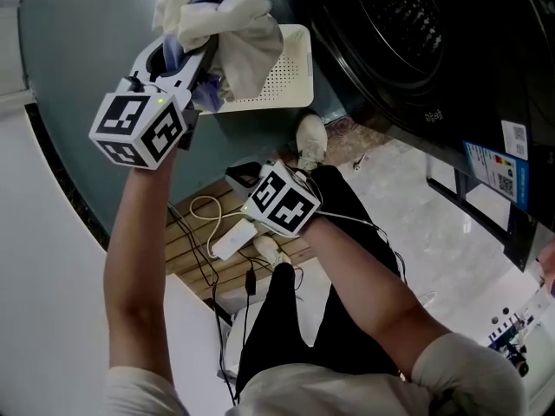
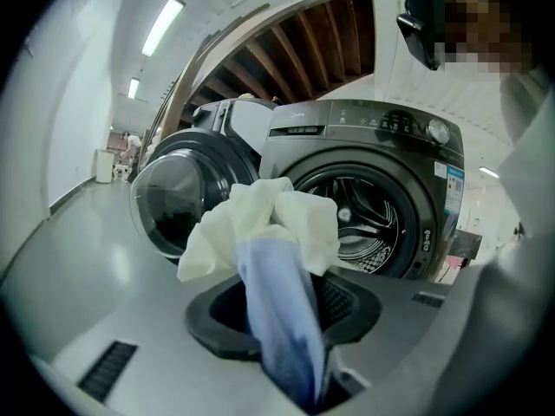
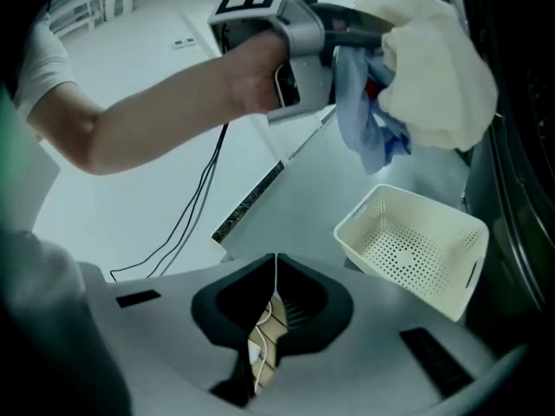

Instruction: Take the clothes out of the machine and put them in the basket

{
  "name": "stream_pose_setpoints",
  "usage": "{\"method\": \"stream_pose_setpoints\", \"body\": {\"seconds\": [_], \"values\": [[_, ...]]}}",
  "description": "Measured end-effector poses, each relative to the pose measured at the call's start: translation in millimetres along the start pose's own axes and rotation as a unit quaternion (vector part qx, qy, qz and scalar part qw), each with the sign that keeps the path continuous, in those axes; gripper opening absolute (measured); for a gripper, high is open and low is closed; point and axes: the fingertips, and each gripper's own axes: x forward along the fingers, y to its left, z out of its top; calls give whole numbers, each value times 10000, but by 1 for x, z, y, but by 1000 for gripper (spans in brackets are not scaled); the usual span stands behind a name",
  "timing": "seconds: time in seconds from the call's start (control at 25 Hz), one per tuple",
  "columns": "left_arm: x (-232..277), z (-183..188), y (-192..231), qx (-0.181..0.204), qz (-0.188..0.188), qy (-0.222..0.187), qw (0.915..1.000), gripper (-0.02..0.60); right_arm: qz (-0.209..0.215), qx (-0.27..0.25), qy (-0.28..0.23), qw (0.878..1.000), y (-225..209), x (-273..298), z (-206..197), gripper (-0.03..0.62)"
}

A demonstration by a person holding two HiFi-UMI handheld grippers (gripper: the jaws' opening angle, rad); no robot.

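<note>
My left gripper is shut on a bundle of clothes: a cream garment and a blue one that runs down between the jaws. The bundle hangs above the white perforated basket, which is also in the right gripper view with nothing in it. The left gripper and its clothes show there above the basket. The dark washing machine stands behind with its drum open. My right gripper is shut with nothing held; its marker cube sits lower, near the person's legs.
The machine's round glass door stands swung open to the left. Cables and a white power strip lie on wooden slats on the floor. A dark strip runs along the floor left of the basket.
</note>
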Motion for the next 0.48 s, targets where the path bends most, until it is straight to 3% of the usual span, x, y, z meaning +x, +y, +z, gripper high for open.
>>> {"method": "stream_pose_setpoints", "body": {"seconds": [0.48], "values": [[34,-151,42,-403,596,868,9936,146,28,6,-15,10000,-17,-5,3,9]]}}
